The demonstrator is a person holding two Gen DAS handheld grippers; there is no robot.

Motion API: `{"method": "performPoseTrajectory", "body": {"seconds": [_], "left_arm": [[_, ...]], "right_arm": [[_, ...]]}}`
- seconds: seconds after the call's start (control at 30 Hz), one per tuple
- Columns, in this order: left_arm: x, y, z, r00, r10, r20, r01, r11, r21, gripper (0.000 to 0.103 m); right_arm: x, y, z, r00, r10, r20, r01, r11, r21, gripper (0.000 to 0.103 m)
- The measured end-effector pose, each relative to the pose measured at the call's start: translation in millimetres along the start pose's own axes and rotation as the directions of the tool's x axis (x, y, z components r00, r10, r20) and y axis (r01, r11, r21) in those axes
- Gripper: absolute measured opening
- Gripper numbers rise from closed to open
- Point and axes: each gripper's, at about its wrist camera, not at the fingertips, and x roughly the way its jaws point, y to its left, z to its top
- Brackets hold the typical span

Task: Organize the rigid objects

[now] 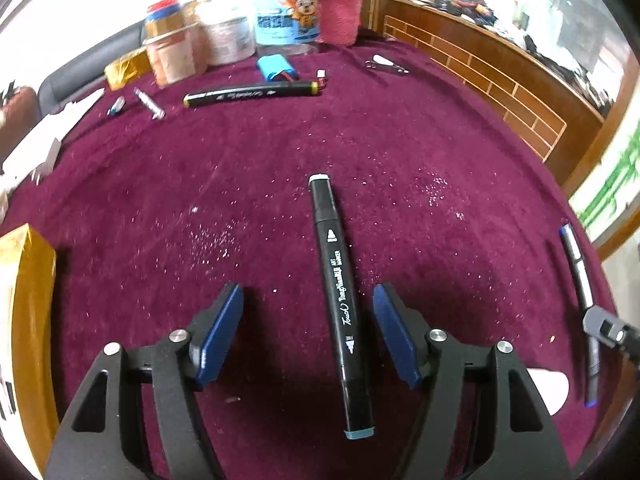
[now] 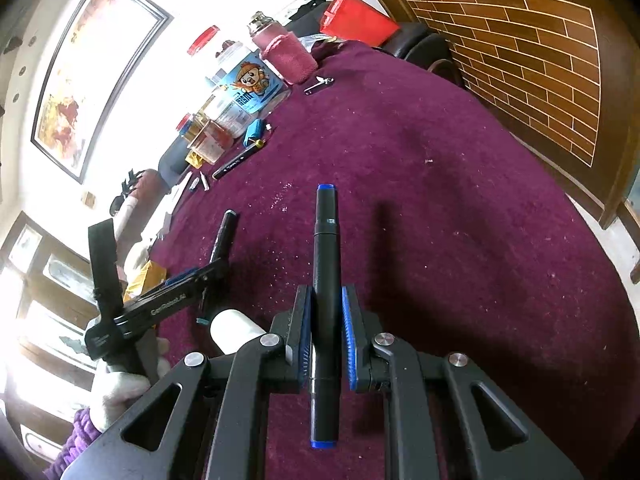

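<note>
Three markers on crumb-flecked maroon tablecloth; brick-patterned wooden wall beside.

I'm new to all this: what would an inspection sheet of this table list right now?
Surface: maroon velvet tablecloth, speckled with crumbs.
Job's things: black teal-capped marker lying between the open left tool's fingers; black blue-capped marker clamped in the right tool; black yellow-capped marker farther back.
Clutter: blue cartoon canister, pink knitted bottle, nail clippers.
Cables: nothing seen.
Surroundings: brick-patterned wooden panel, framed painting.
</note>
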Motion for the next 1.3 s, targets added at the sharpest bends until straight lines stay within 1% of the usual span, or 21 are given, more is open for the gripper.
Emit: {"method": "performPoseTrajectory", "body": {"seconds": [0.03,0.07,0.1,0.13,0.2,0.33,0.53,0.6,0.7,0.83,0.9,1.0,1.17,1.23,1.27,1.3], "left_arm": [[1,-2,0,1.0,0.006,0.004,-0.006,1.0,0.023,0.04],[-1,-2,-1,1.0,0.003,0.016,-0.003,0.999,0.032,0.031],[-3,-1,-3,1.0,-0.002,0.029,0.001,0.999,0.036,0.018],[-5,0,-4,0.999,-0.009,0.035,0.007,0.999,0.041,0.014],[-9,6,-6,0.999,-0.034,0.035,0.033,0.999,0.026,0.012],[-15,16,-14,0.997,-0.066,0.031,0.066,0.998,-0.002,0.012],[-36,33,-46,0.992,-0.125,0.008,0.126,0.991,-0.052,0.012],[-39,34,-50,0.992,-0.129,0.008,0.13,0.989,-0.068,0.013],[-35,31,-45,0.993,-0.118,0.013,0.119,0.991,-0.066,0.021],[-34,25,-44,0.993,-0.106,0.047,0.108,0.993,-0.045,0.02],[-36,24,-47,0.991,-0.121,0.06,0.123,0.992,-0.031,0.015],[-42,27,-54,0.982,-0.177,0.06,0.179,0.983,-0.033,0.015],[-67,20,-66,0.963,-0.251,0.102,0.253,0.968,-0.004,0.015],[-75,20,-70,0.948,-0.302,0.105,0.304,0.953,-0.004,0.015],[-78,21,-73,0.938,-0.33,0.105,0.333,0.943,-0.009,0.015],[-83,23,-77,0.925,-0.365,0.106,0.369,0.929,-0.02,0.015]], "right_arm": [[1,1,0,1.0,0.0,-0.002,0.0,1.0,-0.001,0.014],[1,1,-1,1.0,-0.001,-0.004,0.001,1.0,-0.004,0.014],[2,2,-1,1.0,-0.002,-0.006,0.002,1.0,-0.007,0.014],[3,3,-1,1.0,-0.003,-0.008,0.003,1.0,-0.01,0.014],[6,6,-1,1.0,-0.006,-0.012,0.005,1.0,-0.012,0.014],[11,12,-2,1.0,-0.008,-0.016,0.008,1.0,-0.018,0.014],[16,22,-5,1.0,-0.008,-0.024,0.008,0.999,-0.031,0.013],[19,27,-6,1.0,-0.002,-0.028,0.001,0.999,-0.037,0.013],[22,37,-9,1.0,0.005,-0.029,-0.007,0.999,-0.052,0.013],[17,44,-14,1.0,0.017,-0.022,-0.018,0.998,-0.064,0.013],[14,45,-16,1.0,0.015,-0.022,-0.016,0.998,-0.065,0.013],[11,44,-18,1.0,0.005,-0.022,-0.006,0.998,-0.06,0.013],[8,41,-22,1.0,0.007,-0.02,-0.008,0.999,-0.034,0.013],[10,41,-23,1.0,0.015,-0.024,-0.016,1.0,-0.025,0.013],[10,42,-24,0.999,0.02,-0.025,-0.021,0.999,-0.025,0.013],[10,43,-25,0.999,0.025,-0.025,-0.026,0.999,-0.026,0.013]]}}
